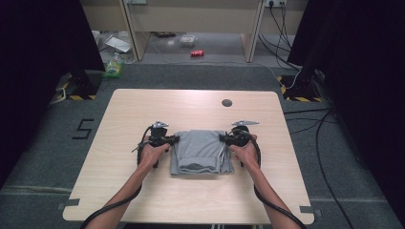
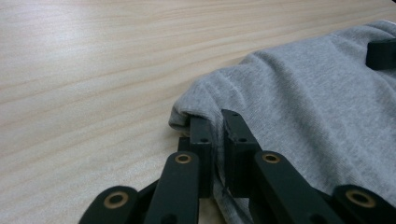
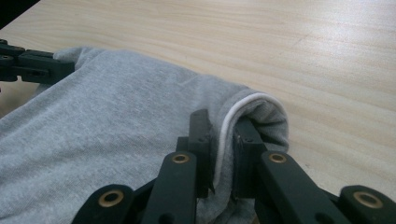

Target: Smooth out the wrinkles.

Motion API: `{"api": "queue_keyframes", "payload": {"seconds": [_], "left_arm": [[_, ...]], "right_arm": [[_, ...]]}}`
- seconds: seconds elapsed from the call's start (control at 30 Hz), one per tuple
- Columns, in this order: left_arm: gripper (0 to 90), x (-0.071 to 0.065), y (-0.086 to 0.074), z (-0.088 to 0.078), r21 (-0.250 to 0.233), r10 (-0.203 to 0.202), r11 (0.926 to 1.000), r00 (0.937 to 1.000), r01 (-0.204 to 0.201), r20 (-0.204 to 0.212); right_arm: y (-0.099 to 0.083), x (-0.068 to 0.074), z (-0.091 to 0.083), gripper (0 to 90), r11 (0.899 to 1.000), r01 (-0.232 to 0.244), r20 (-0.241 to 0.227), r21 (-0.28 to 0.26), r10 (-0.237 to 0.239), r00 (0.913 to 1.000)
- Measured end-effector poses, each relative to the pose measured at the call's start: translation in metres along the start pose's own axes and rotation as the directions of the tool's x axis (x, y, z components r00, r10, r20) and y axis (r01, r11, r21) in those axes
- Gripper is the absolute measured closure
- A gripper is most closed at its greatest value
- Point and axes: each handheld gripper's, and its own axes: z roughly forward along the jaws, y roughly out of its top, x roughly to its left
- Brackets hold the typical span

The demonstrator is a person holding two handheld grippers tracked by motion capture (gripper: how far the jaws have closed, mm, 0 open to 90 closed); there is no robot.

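both grippers' fingers (image 2: 233, 135) pinch grey garment (image 1: 200, 151) corners.

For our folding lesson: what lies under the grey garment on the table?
The grey garment rests on the wooden table, each side edge pinched by the left tongs and right tongs. Anything beneath its folded layers is covered.

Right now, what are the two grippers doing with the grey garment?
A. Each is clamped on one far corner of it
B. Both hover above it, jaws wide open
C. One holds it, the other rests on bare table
A: the left gripper and right gripper each pinch a fold of the grey garment at opposite far corners.
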Motion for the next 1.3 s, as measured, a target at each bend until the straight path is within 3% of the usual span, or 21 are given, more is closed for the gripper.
{"api": "queue_keyframes", "payload": {"seconds": [0.27, 0.57, 0.67, 1.0, 1.17, 1.3], "left_arm": [[79.5, 0.001, 0.000, 0.000, -0.001, -0.006, 1.0000, 1.0000, 0.006, 0.005], [52.7, -0.005, 0.000, -0.008, -0.008, -0.036, 0.9993, 0.9985, 0.036, 0.042], [45.8, -0.010, 0.002, -0.016, -0.012, -0.053, 0.9985, 0.9956, 0.054, 0.077], [31.8, -0.023, 0.005, -0.041, 0.032, 0.036, 0.9987, 0.9928, -0.040, 0.114], [27.5, -0.021, 0.000, -0.053, 0.020, 0.037, 0.9990, 0.9926, -0.040, 0.115], [22.4, -0.017, -0.009, -0.065, 0.024, 0.048, 0.9985, 0.9947, -0.050, 0.091]], "right_arm": [[0.000, 0.000, -0.001, 73.5, 1.000, -0.009, 0.002, -0.002, 0.009, 1.0000], [0.001, 0.004, -0.019, 57.1, 1.000, -0.007, 0.015, -0.030, 0.008, 0.9999], [0.001, 0.004, -0.027, 51.3, 0.999, -0.017, 0.013, -0.042, 0.018, 0.9998], [-0.005, 0.006, -0.053, 33.8, 0.998, 0.003, 0.030, -0.056, -0.002, 0.9995], [-0.011, 0.008, -0.066, 29.9, 0.998, -0.010, 0.028, -0.070, 0.012, 0.9995], [-0.018, 0.013, -0.077, 26.5, 0.997, 0.006, 0.041, -0.072, -0.003, 0.9992]]}}
